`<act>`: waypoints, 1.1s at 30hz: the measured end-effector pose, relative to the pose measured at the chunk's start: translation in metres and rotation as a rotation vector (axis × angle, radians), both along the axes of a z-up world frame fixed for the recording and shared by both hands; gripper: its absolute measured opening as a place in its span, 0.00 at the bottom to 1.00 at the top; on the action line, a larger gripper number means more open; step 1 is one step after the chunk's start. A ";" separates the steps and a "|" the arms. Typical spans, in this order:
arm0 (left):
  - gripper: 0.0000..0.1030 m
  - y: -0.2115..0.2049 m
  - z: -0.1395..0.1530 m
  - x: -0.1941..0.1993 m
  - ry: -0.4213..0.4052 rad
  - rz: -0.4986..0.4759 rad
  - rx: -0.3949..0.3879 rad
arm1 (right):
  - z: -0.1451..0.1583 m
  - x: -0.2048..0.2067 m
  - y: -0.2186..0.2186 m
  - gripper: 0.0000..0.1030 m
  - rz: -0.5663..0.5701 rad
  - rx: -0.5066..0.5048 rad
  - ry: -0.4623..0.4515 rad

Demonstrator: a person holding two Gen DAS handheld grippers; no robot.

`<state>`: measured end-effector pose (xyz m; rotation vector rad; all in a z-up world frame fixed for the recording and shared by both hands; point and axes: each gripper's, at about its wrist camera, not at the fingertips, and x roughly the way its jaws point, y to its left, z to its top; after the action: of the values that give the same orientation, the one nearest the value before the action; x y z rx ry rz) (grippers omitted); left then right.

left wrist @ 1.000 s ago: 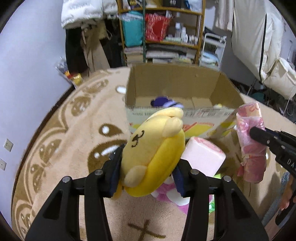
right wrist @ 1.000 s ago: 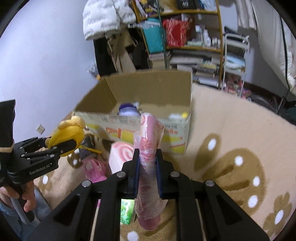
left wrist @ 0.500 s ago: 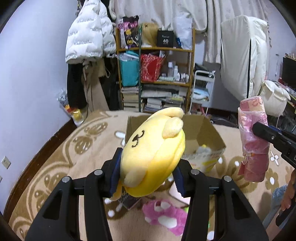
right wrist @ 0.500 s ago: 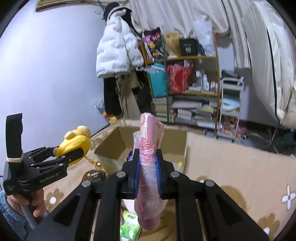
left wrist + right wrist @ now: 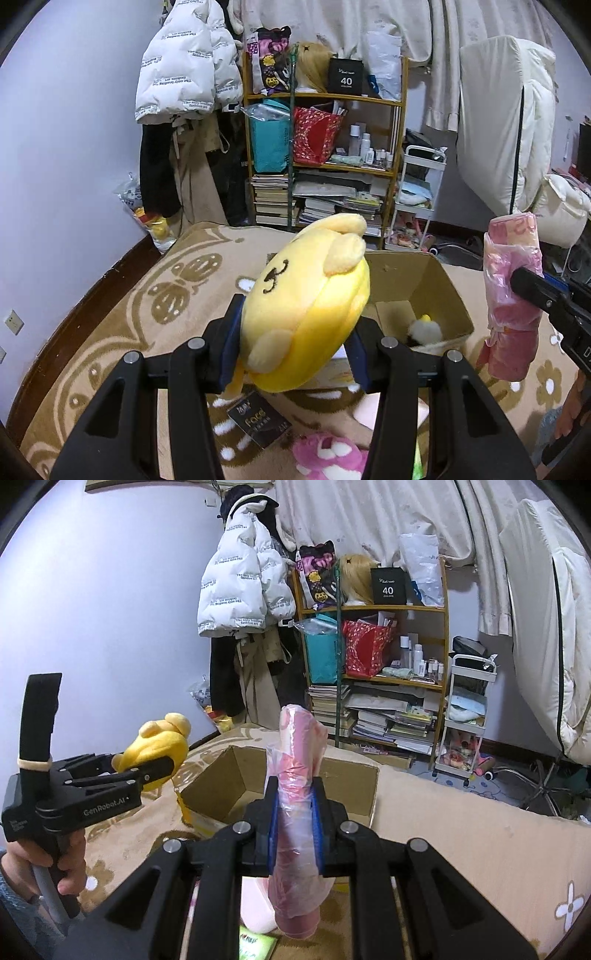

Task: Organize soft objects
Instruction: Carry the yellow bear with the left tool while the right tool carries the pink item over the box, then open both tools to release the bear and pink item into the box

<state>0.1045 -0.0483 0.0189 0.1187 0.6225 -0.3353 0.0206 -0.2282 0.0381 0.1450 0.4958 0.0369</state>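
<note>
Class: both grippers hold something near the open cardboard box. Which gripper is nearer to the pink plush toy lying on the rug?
Left. The left gripper, holding the yellow plush, hangs just above the pink plush toy; the right gripper is off to its right.

one yellow plush (image 5: pixel 306 314) sits between the left gripper's (image 5: pixel 295 354) fingers, one pink wrapped roll (image 5: pixel 297 812) between the right gripper's (image 5: pixel 295 834), one cardboard box (image 5: pixel 354 775) ahead of both, one pink plush (image 5: pixel 328 454) below the left gripper.

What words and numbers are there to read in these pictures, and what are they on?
"40": black box on the top shelf.
"GenRobot.AI": side of the left tongs.
White jacket: printed lines, mirrored, too blurred to read.
Black packet on the rug: letters too blurred.
Green packet: unreadable.
</note>
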 end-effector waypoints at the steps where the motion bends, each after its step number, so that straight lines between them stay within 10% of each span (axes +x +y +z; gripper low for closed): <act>1: 0.46 0.000 -0.001 0.003 0.004 0.003 0.003 | -0.001 0.003 0.000 0.16 0.000 -0.001 0.001; 33: 0.51 -0.048 -0.041 0.044 0.072 -0.054 0.185 | -0.054 0.081 -0.031 0.17 0.019 0.074 0.148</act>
<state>0.1484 -0.0964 -0.0219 0.3024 0.7223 -0.3347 0.1012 -0.2592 -0.0155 0.2170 0.6438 0.0632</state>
